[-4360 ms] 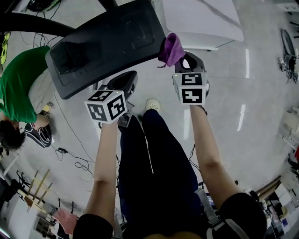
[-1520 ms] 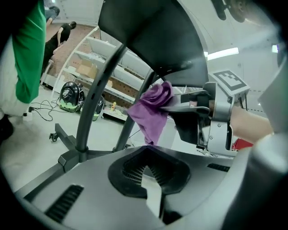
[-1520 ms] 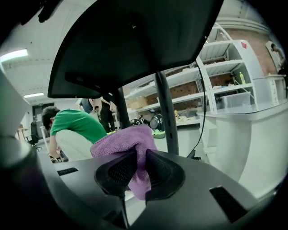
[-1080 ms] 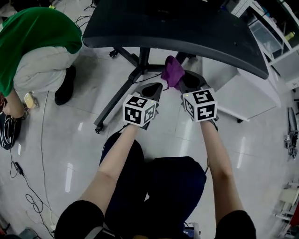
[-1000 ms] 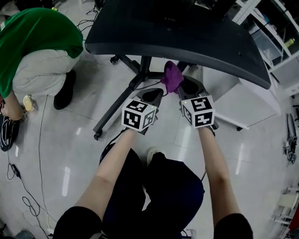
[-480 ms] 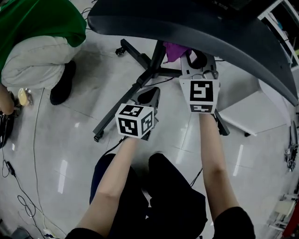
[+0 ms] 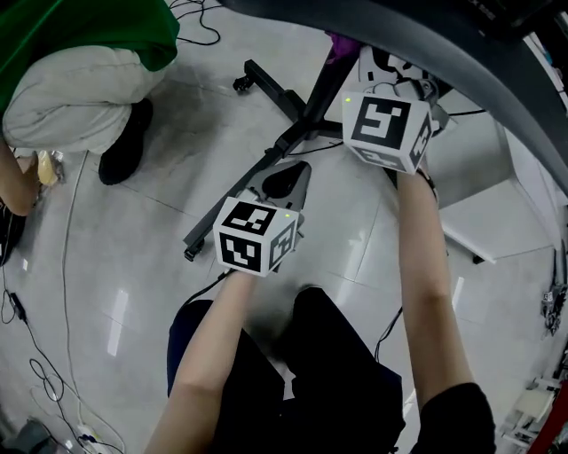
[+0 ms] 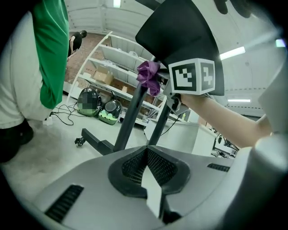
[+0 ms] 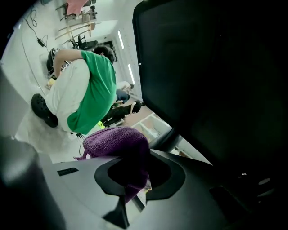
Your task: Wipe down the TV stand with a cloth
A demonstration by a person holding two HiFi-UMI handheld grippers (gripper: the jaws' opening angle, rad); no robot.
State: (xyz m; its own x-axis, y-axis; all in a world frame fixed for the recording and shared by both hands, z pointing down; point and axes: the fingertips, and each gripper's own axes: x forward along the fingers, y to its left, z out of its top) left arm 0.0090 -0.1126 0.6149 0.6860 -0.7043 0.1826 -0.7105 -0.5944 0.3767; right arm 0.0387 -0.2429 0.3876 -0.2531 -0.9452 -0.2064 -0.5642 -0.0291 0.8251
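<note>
Head view: the right tool (image 7: pixel 355 55) is up under the dark screen (image 7: pixel 461 49), clenched on the purple cloth (image 7: pixel 340 42). The cloth sits right by the top of the TV stand (image 7: pixel 306 115) post. The left tool (image 7: pixel 286 177) hangs lower, over the floor (image 7: pixel 133 248) near the stand's wheeled legs and well apart from the cloth. Someone in a green top (image 7: pixel 80 27) is crouched off to the left.

Left gripper view: jaws pressed together with nothing between them. From here the cloth looks bunched against the post just below the screen, though I can't swear it's touching.

Right gripper view: the cloth is wadded between the jaws with a good lump sticking out front. The back of the screen fills the upper right.

My take on doing the wipe well: press that exposed lump flat on the post and drag it down the length in steady strokes, then do the legs. Grip firmly so the cloth doesn't slip out, and mind the screen edge overhead.
</note>
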